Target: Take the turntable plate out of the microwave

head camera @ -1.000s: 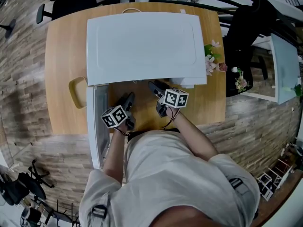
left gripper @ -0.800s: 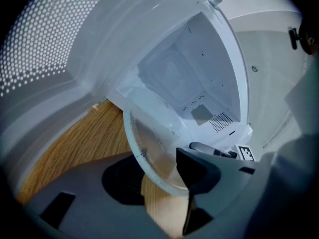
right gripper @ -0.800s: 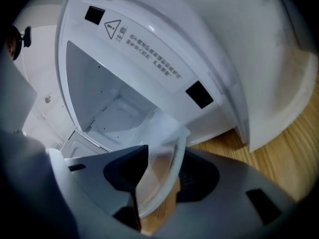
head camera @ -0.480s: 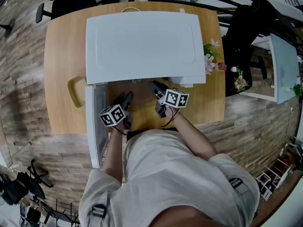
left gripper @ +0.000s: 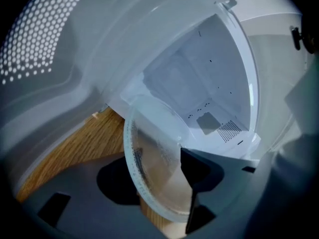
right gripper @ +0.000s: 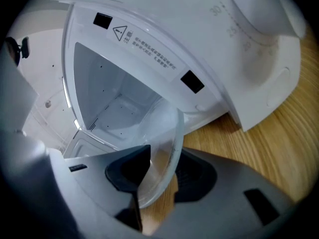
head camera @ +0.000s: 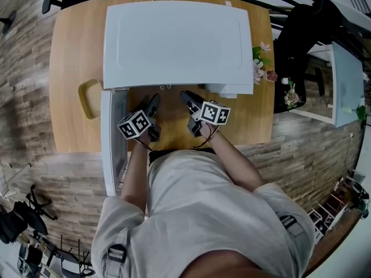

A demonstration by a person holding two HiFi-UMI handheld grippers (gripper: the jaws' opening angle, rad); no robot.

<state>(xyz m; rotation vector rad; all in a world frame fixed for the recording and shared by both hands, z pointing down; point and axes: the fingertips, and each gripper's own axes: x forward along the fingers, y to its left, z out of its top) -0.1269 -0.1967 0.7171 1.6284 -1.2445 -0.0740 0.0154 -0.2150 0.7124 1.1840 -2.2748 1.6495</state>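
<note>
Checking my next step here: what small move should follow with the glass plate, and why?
Probably draw the right gripper back, carrying the turntable plate clear of the microwave. Its jaws have just been closing onto the rim, while the left gripper jaws have just been opening and stand off the glass.

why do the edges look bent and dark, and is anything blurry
Head view: wide lens bows the table edges; light even, sharp. Left gripper view: dark corners, soft focus, bright dots on the door mesh, the turntable plate translucent. Right gripper view: dark corners too, microwave front curved, its warning print too blurred to read.
</note>
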